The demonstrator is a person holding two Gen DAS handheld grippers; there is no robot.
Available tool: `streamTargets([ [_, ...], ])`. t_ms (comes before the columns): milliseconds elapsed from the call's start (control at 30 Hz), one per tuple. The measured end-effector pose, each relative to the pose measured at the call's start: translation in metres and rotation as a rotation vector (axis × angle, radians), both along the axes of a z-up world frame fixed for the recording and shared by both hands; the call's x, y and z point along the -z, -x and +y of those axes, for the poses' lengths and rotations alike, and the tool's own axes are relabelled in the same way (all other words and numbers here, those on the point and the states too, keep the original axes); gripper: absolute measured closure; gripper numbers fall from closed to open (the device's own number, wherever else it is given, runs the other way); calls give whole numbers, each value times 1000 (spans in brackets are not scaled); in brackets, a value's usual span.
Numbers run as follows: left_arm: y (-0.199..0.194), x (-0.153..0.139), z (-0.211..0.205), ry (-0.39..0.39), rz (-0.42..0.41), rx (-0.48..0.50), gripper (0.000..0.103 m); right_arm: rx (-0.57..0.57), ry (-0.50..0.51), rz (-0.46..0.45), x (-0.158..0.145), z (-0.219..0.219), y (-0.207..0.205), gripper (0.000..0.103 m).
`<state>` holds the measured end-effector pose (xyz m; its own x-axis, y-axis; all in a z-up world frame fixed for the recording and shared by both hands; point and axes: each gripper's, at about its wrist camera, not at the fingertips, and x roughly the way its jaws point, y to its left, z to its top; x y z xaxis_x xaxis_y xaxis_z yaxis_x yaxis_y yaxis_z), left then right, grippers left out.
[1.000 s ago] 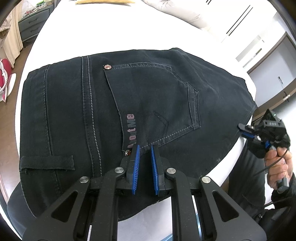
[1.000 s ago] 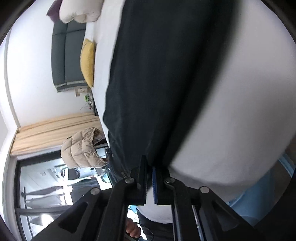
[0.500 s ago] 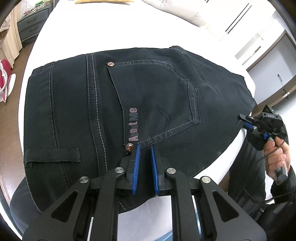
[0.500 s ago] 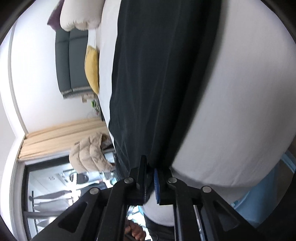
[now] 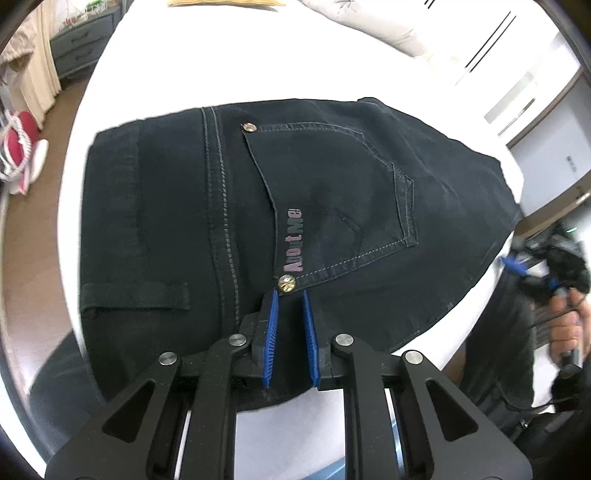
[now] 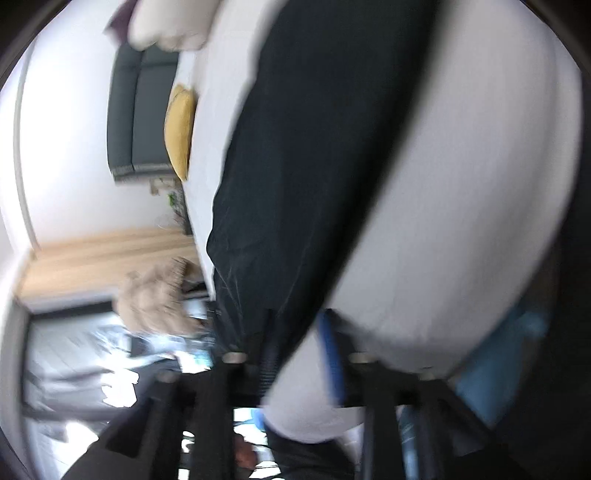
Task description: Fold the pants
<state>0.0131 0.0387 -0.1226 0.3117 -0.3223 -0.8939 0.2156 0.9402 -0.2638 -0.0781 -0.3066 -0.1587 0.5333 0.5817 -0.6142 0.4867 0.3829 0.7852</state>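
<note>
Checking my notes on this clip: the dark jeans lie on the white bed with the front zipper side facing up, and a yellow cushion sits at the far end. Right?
Not quite. The left wrist view shows the jeans lying back side up: a stitched back pocket faces the camera. They do lie on the white bed, with the yellow cushion at the far end.

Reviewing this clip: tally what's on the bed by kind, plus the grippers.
Dark pants: 1
Yellow cushion: 1
White pillow: 1
Grippers: 2, left gripper and right gripper
Total: 5
</note>
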Motion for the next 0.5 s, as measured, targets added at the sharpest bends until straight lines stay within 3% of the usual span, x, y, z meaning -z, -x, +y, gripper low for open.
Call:
streamTargets([
  [67, 4, -18, -6, -45, -23, 7, 89, -34, 163, -77, -39, -10, -5, 68],
  [133, 6, -35, -10, -51, -54, 3, 89, -33, 207, -157, -64, -27, -18, 69],
  [200, -1, -51, -15, -7, -94, -11, 89, -52, 220, -198, -72, -41, -41, 79],
  [333, -27, -52, -48, 11, -119, 20, 89, -104, 137, -153, -43, -57, -100, 82],
  [500, -70, -18, -103, -13, -73, 123, 89, -94, 78, -98, -9, -81, -143, 83],
])
